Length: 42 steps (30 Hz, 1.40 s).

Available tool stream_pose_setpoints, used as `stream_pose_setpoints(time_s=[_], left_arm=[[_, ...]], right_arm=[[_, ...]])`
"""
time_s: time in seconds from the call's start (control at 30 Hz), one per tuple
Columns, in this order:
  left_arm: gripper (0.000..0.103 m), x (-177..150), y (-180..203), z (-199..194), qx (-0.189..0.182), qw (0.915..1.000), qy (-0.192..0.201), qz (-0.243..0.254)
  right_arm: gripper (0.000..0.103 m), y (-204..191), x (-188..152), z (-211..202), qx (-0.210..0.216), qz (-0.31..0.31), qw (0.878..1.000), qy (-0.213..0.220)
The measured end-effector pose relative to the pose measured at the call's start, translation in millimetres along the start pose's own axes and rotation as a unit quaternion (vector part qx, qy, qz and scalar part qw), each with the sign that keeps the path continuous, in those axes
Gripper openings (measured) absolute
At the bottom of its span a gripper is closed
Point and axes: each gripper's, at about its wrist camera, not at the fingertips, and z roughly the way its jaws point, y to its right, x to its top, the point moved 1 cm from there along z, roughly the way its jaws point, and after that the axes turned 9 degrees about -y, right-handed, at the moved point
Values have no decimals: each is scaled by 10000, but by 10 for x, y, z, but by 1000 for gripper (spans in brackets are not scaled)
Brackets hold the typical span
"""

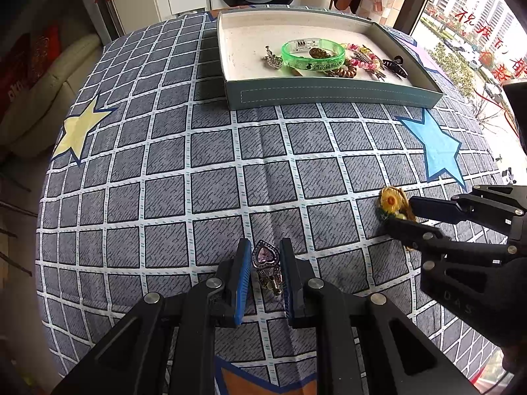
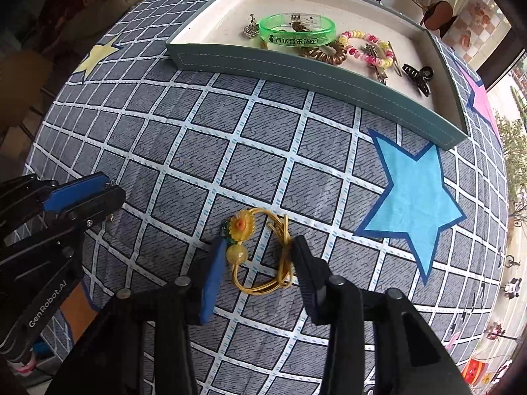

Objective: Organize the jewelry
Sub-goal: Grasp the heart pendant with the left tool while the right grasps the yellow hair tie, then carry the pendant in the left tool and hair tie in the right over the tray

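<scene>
On the grey checked tablecloth lies a dark heart-shaped clip [image 1: 265, 258] with a pink stone. My left gripper [image 1: 265, 245] is shut on it, its blue pads pressed to both sides. From the right wrist view the left gripper [image 2: 112, 188] sits at the far left. A yellow flower hair tie [image 2: 240, 227] with a bead and thin elastic loops lies near the blue star. My right gripper [image 2: 257, 242] is shut on it, one pad on the bead side and one finger on the bunched loops. In the left wrist view the right gripper [image 1: 400, 212] and the hair tie [image 1: 390, 200] are at the right.
A shallow grey-blue box [image 1: 329, 93] stands at the far side of the table. It holds a green bangle [image 1: 313, 54], coiled hair ties, a silver brooch and a black claw clip [image 1: 395, 65]. A blue star patch [image 2: 411, 197] lies right of my right gripper.
</scene>
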Motion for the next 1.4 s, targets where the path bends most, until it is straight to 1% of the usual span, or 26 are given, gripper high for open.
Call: stream_pose_setpoints(time_s=[0.03, 0.07, 0.17, 0.27, 0.3, 0.5, 0.67, 0.9, 1.13, 1.4], left_arm=[[30, -18, -10, -15, -1, 10000, -1, -10], [30, -11, -11, -16, 2, 10000, -10, -27], [30, -3, -10, -50, -5, 10000, -3, -63], [30, -9, -4, -101, -12, 10000, 41, -58], [30, -8, 3, -113, -15, 10000, 51, -53], [30, 35, 70, -201, -38, 9999, 132, -21], [30, 149, 142, -314, -80, 9997, 250, 18], [30, 347, 235, -500, -95, 9988, 473, 54], [30, 543, 314, -608, -101, 9980, 617, 73], [30, 853, 296, -625, -92, 9973, 731, -70]], right_arm=[[23, 1, 6, -3, -22, -5, 10000, 8], [21, 10, 10, -4, 9, 19, 10000, 5], [21, 116, -8, -30, 220, 245, 9995, 17], [21, 383, -106, -122, 776, 676, 9946, 99], [21, 452, -127, -146, 890, 799, 9928, 116], [21, 765, -245, -303, 1288, 1296, 9830, 202], [21, 905, -282, -469, 1414, 1411, 9792, 349], [21, 1000, -211, -706, 1535, 1495, 9750, 592], [21, 1155, -64, -880, 1570, 1547, 9725, 752], [21, 1381, 185, -949, 1572, 1591, 9710, 850]])
